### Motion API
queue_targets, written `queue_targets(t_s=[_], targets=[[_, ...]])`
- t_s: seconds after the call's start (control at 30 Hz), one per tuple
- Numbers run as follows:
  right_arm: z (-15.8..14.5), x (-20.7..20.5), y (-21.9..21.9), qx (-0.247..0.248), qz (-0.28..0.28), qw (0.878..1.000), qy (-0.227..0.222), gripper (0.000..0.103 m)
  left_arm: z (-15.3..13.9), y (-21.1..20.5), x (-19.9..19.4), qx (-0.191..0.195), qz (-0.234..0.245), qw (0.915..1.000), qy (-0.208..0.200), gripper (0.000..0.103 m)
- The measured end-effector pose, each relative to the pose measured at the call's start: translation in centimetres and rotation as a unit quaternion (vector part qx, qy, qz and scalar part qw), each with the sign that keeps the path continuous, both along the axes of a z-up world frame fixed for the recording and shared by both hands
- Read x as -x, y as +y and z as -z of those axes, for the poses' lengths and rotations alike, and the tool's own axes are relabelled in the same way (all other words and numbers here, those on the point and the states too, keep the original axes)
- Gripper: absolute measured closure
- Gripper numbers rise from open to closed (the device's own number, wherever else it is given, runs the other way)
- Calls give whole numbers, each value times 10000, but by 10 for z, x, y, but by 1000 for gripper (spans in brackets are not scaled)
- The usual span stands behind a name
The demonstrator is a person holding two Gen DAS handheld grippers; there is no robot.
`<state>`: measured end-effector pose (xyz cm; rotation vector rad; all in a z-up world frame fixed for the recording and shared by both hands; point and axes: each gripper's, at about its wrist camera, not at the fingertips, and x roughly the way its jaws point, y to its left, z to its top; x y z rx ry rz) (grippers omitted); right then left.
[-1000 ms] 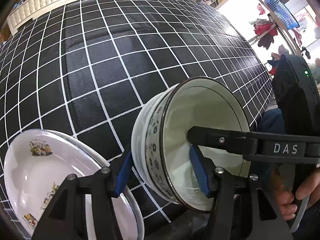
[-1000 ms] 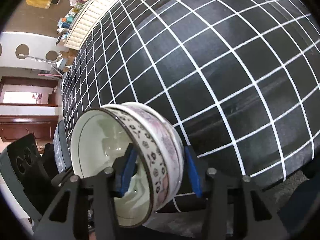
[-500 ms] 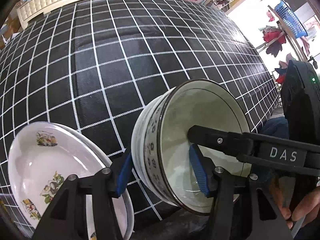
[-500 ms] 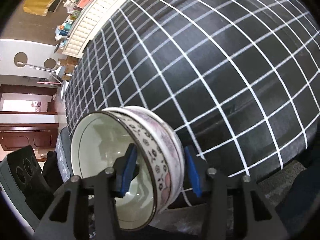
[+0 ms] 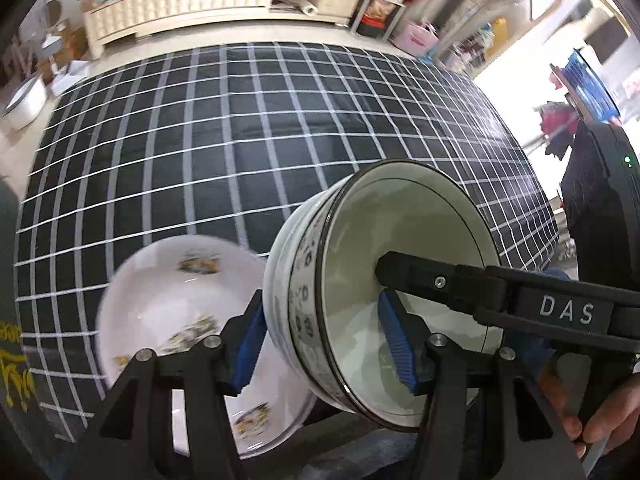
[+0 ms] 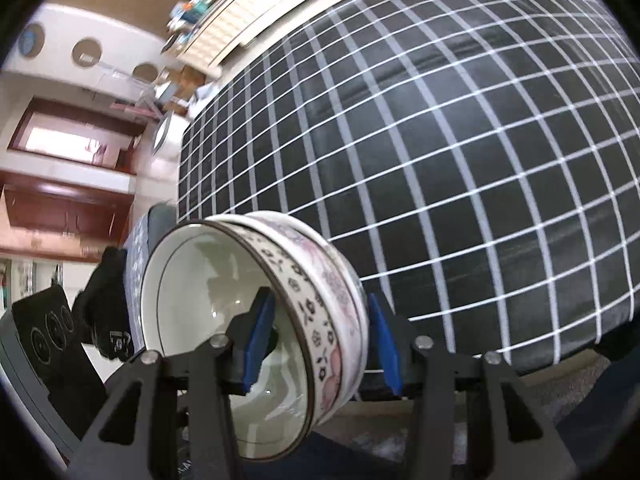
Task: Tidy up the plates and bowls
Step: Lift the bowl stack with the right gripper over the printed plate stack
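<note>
Nearest in the left wrist view, the left gripper (image 5: 324,346) has its blue-padded jaws clamped across the wall of a round white ceramic bowl with a dark rim and a band of small dark flower marks (image 5: 384,280): one pad presses the outside, the other sits inside the basin. The bowl is tipped on its side, mouth turned toward the right of the picture, lifted clear of the table. From the right, the black finger of the right gripper (image 5: 440,280) reaches into the same bowl's mouth; a hand (image 5: 600,416) grips its handle at the lower right.

In the right wrist view, the right gripper (image 6: 324,344) is likewise clamped on the bowl's (image 6: 280,308) wall, one blue pad inside, one outside against the pink-flowered band. There seem to be two bowls nested, with a second rim showing just behind the first, though I cannot be sure.

Just beyond the left gripper, a shallow white plate with small coloured pictures printed on it (image 5: 176,300) lies at the near edge of the table, partly behind the gripper's fingers and blurred.

Past both, the black tablecloth with a white grid (image 5: 240,140) spreads across the table. Farther off stands a long cream cabinet (image 5: 180,0) against the wall, with cluttered shelves beside it.
</note>
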<state>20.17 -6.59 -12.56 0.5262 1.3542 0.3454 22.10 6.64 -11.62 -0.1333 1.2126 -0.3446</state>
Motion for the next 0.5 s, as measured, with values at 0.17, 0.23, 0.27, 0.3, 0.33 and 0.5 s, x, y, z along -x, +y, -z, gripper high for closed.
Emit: queue_targets(t_s=[0.17,0.23,0.27,0.3,0.33,0.5], targets=[[9,-5,35,81,-305,9995,43,51,-5,41,12,-5,-397,9992,-19,49],[14,-9,47,126,-402,9991,89,51,-1,59,16,0,-550,9985,4,49],[15,-12,52,147,-453,9988,100,51,1,64,17,8,-595,9982,19,49],[16,-14,56,163,-484,9986,108,51,4,73,18,30,-666,9978,52,49],[18,-16,62,200,-533,9983,124,51,7,80,19,50,-716,9974,78,49],[29,-20,76,309,-631,9973,228,51,21,101,23,155,-928,9955,139,49]])
